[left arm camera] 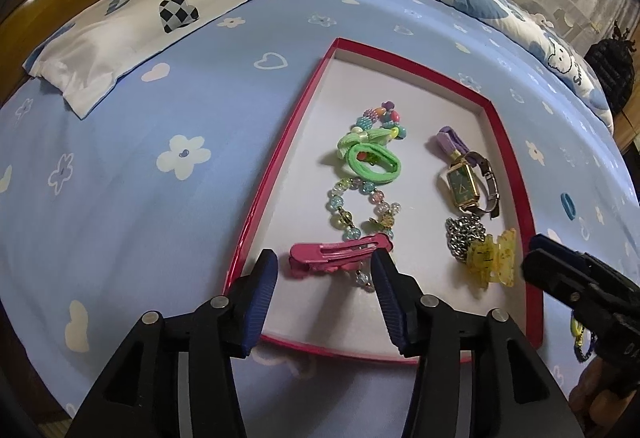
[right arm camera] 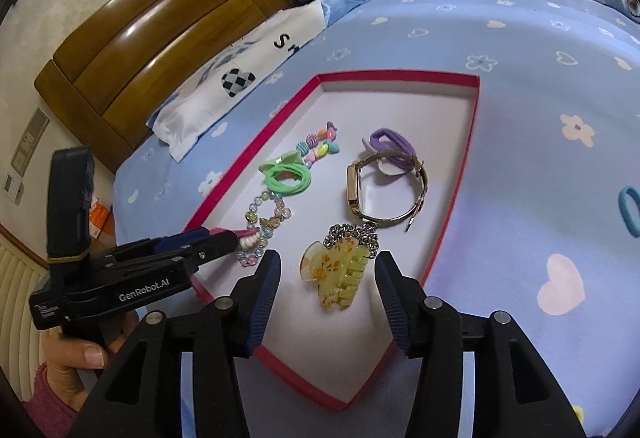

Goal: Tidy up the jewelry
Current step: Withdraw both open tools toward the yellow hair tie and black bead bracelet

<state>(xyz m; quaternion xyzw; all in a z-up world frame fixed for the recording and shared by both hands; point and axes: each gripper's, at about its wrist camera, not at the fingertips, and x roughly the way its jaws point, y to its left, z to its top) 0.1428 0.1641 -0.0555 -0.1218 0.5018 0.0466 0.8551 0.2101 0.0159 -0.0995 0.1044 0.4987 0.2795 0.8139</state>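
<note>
Left gripper point(left arm camera: 324, 270) open, pink hair clip point(left arm camera: 340, 252) between its jaws (untouched); right gripper point(right arm camera: 328, 274) open around yellow claw clip point(right arm camera: 336, 272).

far half of red tray point(left arm camera: 400, 72) bare at 12 o'clock, pink clip point(left arm camera: 340, 252) and yellow claw clip point(right arm camera: 336, 274) block near end, bedsheet point(left arm camera: 140, 178) free at 9 o'clock

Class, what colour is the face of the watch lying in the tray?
Dark green, on the watch; the left wrist view shows it best.
</note>
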